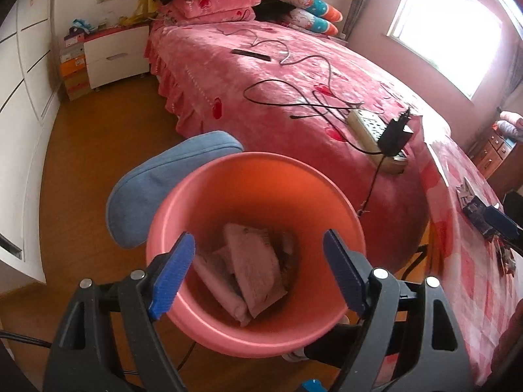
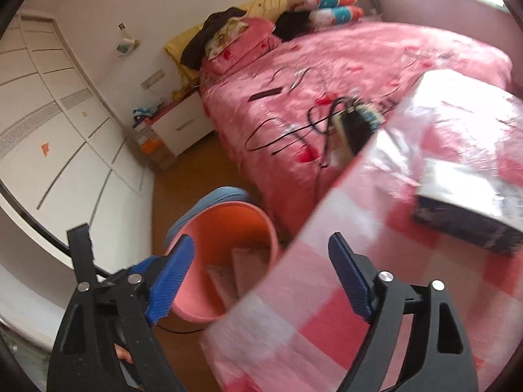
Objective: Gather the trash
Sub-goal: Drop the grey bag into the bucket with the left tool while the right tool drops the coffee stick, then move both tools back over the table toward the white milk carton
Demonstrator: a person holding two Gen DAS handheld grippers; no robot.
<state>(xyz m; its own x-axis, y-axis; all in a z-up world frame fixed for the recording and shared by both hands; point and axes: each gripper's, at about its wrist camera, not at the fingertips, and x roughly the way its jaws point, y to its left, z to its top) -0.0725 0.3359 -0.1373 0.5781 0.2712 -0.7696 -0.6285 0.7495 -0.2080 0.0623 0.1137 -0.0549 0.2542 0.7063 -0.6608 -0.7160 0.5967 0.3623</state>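
Trash (image 1: 251,277): crumpled paper wrappers lying at the bottom of pink bin (image 1: 183,313), on the wood floor (image 1: 98,150) at the near foot of the bed (image 1: 261,75). Left gripper (image 1: 258,272) poised directly above the bin mouth, tilted down into it; blue fingers (image 1: 171,276) spread wide, empty, touching nothing. Right gripper (image 2: 260,277) held further right, over the near edge of a table (image 2: 327,320) in a pink-and-white checked cloth, looking across bin (image 2: 196,313) and table together; fingers (image 2: 173,281) likewise wide apart, empty. Dark box (image 2: 470,225) with a silvery top on the table, far right, well apart from the gripper; view blurred there. Blue cushion (image 1: 147,189) just beyond the bin, on its left. Pink bedspread carrying a power strip (image 1: 369,130), black cables (image 1: 278,98) and a remote (image 1: 251,55); pillows (image 1: 212,3) stacked at the far end. White nightstand (image 1: 114,58) far left, white wardrobe (image 1: 23,65) along the left wall, window (image 1: 444,29) far right.
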